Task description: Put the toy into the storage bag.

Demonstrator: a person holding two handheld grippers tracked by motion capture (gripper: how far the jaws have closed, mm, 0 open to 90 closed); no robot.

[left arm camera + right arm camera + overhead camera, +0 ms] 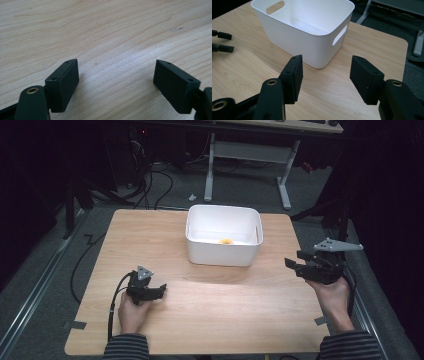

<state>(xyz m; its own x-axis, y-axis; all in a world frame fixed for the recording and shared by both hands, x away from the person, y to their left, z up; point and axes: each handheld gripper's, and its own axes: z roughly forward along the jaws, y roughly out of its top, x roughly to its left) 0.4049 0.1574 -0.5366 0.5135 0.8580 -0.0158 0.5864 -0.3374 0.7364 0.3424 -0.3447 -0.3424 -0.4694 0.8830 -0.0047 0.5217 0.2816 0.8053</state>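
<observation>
Wooden tabletop (210,305) carries one white bin (223,254) near its far edge; a small orange object (226,241) lies on the bin floor. Left gripper (161,291) rests on the table, near and left of the bin, jaws spread, nothing between them. Right gripper (291,264) hangs just right of the bin, jaws spread and empty. Risk: a level approach may strike the bin wall and shove the bin. The high view exposes the orange object; the right gripper view shows the bin's handle slot (339,38).

grey desk frame (250,157), floor cables (150,175)
</observation>
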